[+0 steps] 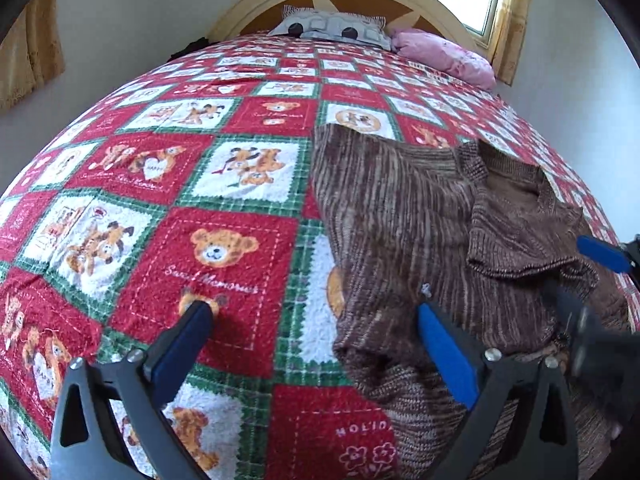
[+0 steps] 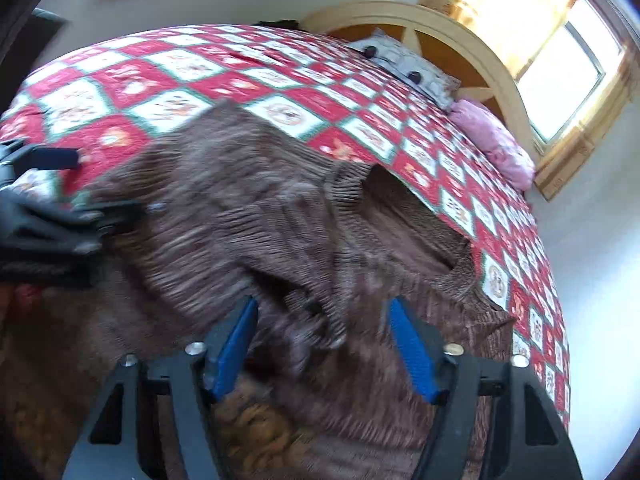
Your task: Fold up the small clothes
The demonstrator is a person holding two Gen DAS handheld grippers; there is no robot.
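A brown ribbed knit sweater lies rumpled on the bed, with one sleeve folded over its body. My left gripper is open wide at the sweater's left edge: its right pad hangs over the knit and its left pad over the blanket, and nothing is pinched. In the right wrist view the left gripper shows at the left edge. My right gripper hovers over the sweater in a blurred picture. A raised fold of knit lies between its blue pads, which stand apart from it. The right gripper also appears at the right edge of the left wrist view.
The bed is covered by a red, white and green teddy-bear quilt. A grey patterned pillow and a pink pillow lie against the arched wooden headboard. A bright window with yellow curtains is at the far right.
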